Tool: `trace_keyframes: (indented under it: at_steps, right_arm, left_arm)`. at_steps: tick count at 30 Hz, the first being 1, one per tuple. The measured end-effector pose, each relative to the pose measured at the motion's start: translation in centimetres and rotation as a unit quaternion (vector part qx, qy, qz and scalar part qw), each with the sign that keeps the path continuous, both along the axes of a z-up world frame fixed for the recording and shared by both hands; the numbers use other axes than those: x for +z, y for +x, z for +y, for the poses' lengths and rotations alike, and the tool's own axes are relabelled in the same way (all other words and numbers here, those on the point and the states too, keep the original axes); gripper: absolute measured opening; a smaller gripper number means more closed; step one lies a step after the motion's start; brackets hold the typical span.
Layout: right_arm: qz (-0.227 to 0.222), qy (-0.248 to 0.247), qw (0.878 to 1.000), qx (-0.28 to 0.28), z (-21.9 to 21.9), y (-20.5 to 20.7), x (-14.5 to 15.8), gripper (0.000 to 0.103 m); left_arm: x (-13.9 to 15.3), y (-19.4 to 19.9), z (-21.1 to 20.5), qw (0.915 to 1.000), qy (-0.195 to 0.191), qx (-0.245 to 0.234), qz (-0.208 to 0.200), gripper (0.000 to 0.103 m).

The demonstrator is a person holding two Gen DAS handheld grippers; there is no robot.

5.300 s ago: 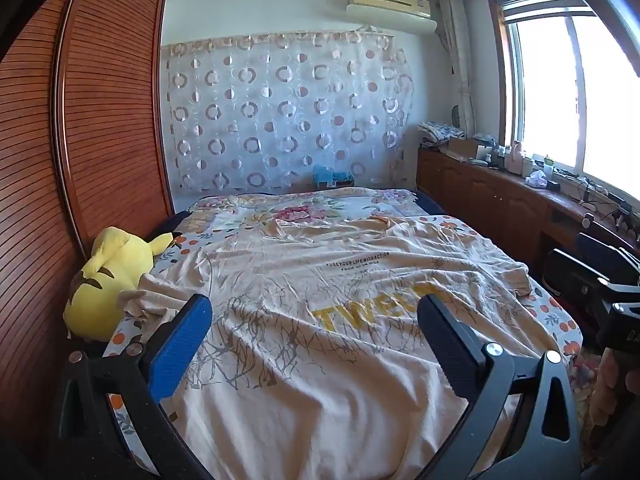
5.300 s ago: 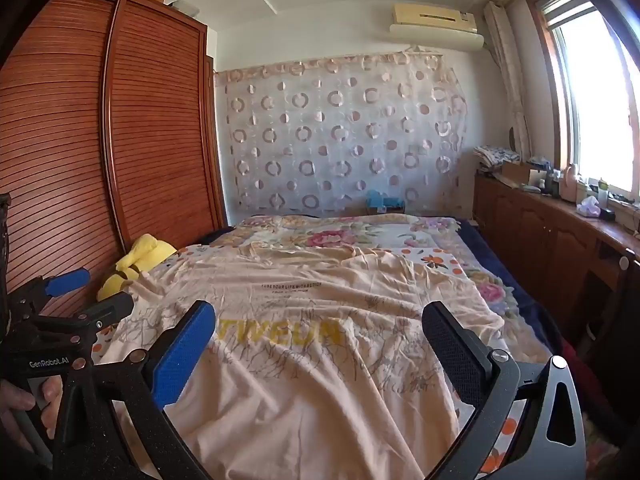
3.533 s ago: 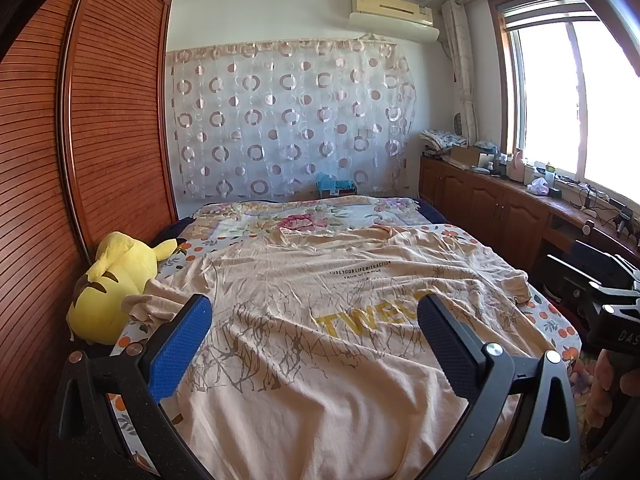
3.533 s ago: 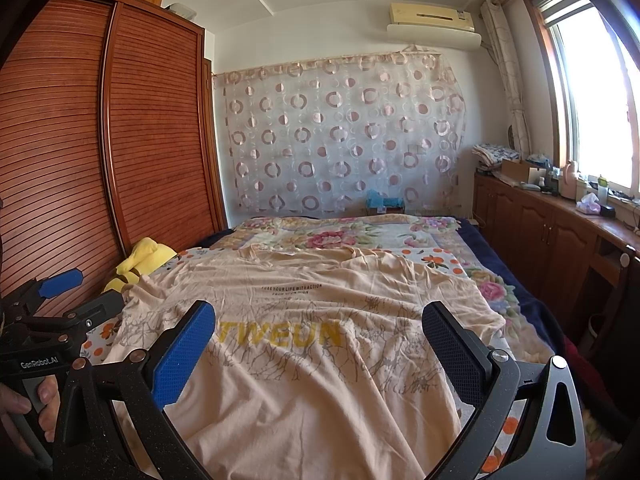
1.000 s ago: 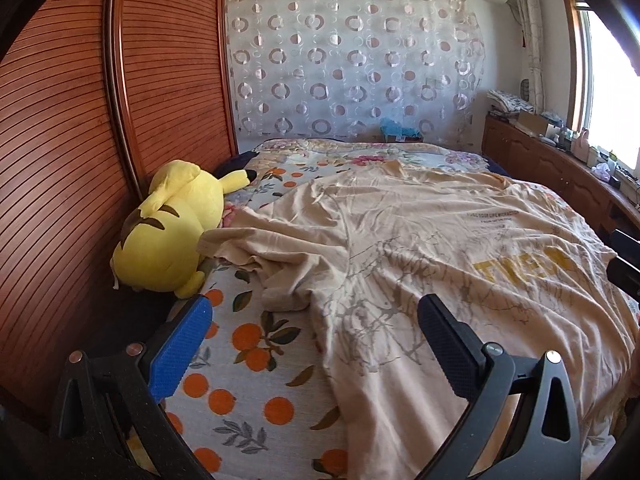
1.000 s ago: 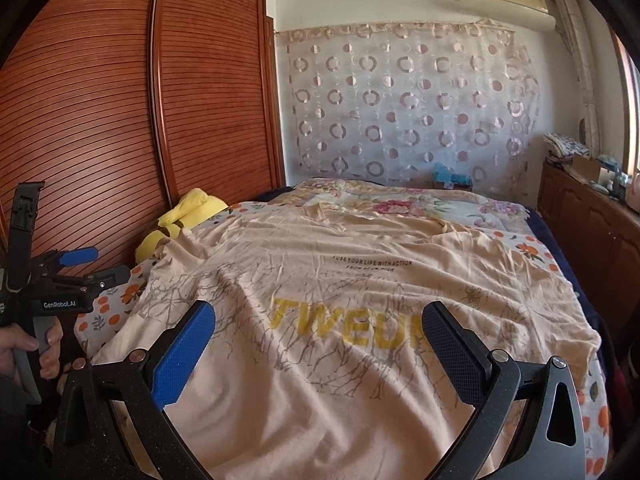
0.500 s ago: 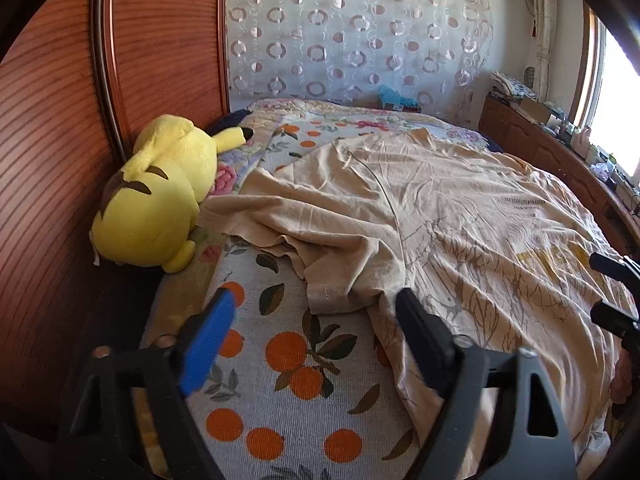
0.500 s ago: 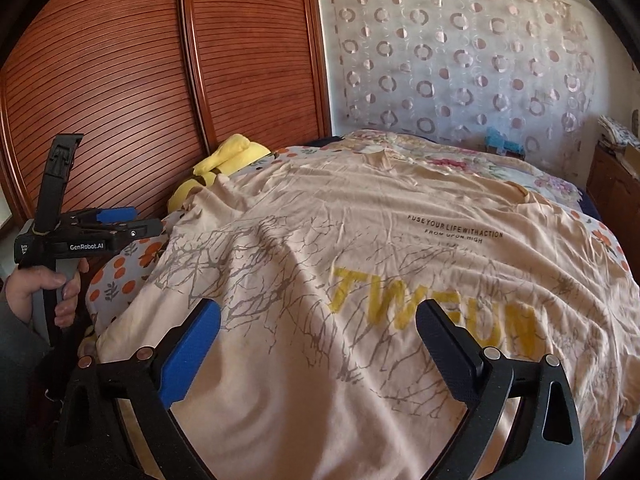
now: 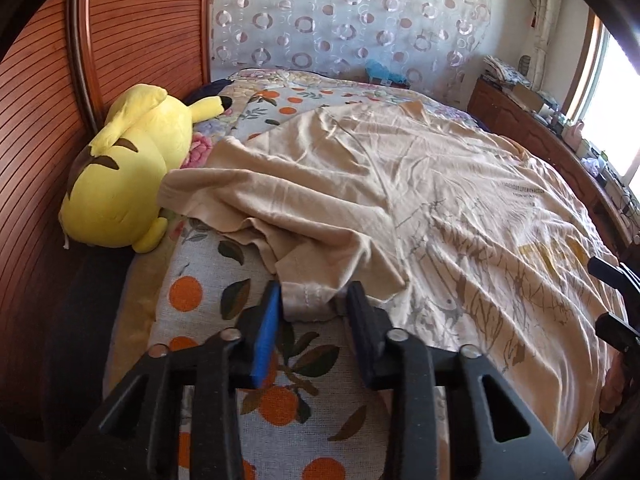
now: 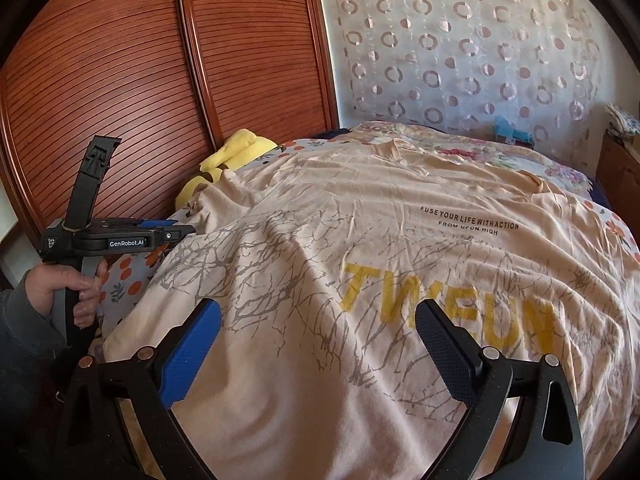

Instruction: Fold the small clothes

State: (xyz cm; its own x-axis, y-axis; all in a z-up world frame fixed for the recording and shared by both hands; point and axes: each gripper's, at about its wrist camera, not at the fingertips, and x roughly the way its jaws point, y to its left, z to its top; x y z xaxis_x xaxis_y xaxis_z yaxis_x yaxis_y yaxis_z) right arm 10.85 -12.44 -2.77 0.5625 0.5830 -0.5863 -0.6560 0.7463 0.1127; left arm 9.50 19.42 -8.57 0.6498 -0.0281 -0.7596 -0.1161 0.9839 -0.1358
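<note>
T-shirt (image 10: 380, 264): peach, printed with yellow letters and grey branches, lay spread face up over most of the bed.
Sleeve (image 9: 256, 204): bunched at the shirt's left side, near the plush toy.
Left gripper (image 9: 314, 306): fingers drawn close on either side of the sleeve's hem; whether they had pinched it I could not tell.
Right gripper (image 10: 318, 336): fingers spread wide, above the shirt's near hem.
Bed (image 9: 200, 280): orange-print cover showing at the left.
Plush toy (image 9: 124, 168): yellow, lying against the wooden wardrobe (image 10: 140, 80).
Curtain (image 10: 460, 48): circle-patterned, at the far wall.
</note>
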Motion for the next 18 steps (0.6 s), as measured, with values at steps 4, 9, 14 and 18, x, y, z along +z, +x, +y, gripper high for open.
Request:
trace_keyframes:
  at_steps: [4,9,14,18]
  right_arm:
    - [0.001,0.001,1.0,-0.008,0.7,0.3,-0.2,0.098]
    - [0.002,0.008,1.0,-0.021,-0.4,0.2,-0.1,0.098]
    - [0.001,0.019,0.999,-0.038,-1.9,-0.2,0.3,0.098]
    - [0.003,0.025,0.998,-0.049,-2.8,-0.4,0.5,0.098]
  left_arm:
    - [1.3,0.1,-1.2,0.9997,0.018,-0.011,-0.009,0.012]
    - [4.8,0.6,-3.9,0.9975,0.031,-0.047,-0.044,0.011]
    - [7.0,1.2,-7.9,0.9927,0.027,-0.103,-0.057,0.011]
    - [7.5,1.0,-9.3,0.9915,0.031,-0.114,-0.056,0.013]
